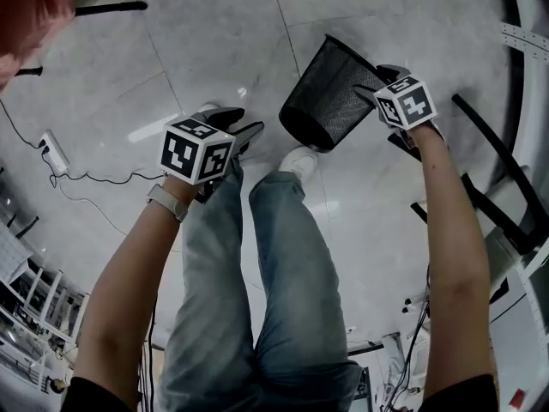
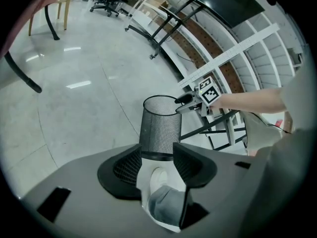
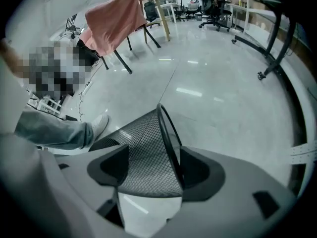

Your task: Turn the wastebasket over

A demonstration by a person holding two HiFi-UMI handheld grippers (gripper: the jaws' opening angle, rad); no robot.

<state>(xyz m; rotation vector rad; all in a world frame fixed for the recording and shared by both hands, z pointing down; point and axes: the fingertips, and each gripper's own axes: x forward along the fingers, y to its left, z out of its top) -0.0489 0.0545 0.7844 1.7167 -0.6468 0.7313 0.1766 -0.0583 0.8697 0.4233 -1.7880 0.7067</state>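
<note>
Fingers (image 3: 198,170) of my right gripper (image 3: 154,168) pinch the basket (image 1: 330,93) at its rim. It is tilted, mouth still upward and away from me, base near my shoe (image 1: 300,161). My left gripper (image 2: 158,163) hangs spread, empty. I judge the turn barely begun: flipping it mouth-down is left.

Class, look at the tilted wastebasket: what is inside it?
Nothing shows inside the wastebasket; only floor appears through its mesh. The right gripper holds its rim. Its inner bottom is covered.
</note>
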